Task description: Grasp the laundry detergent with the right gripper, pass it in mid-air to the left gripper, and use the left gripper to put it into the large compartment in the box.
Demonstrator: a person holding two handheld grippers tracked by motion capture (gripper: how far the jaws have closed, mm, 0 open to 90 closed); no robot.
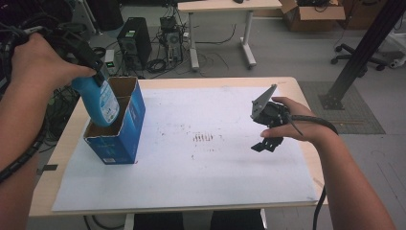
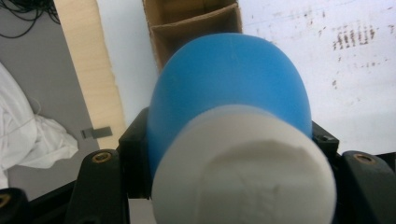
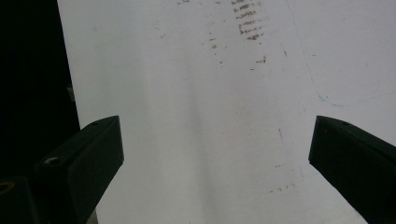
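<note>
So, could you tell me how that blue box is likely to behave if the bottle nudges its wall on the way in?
The blue box is open-topped cardboard, so it is probably light and may slide on the white sheet. It stands taller than wide, so it could tip. The left gripper holds the blue bottle partly inside; the thin walls may flex.

The blue bottle's [image 1: 101, 103] base is hidden inside the blue box [image 1: 125, 129] at centre left of the high view. In the left gripper view its white cap [image 2: 243, 170] is blurred and cut off by the bottom edge.

Blue bottle [image 1: 100, 103], white cap [image 2: 243, 172], blue box [image 1: 125, 129]
</note>
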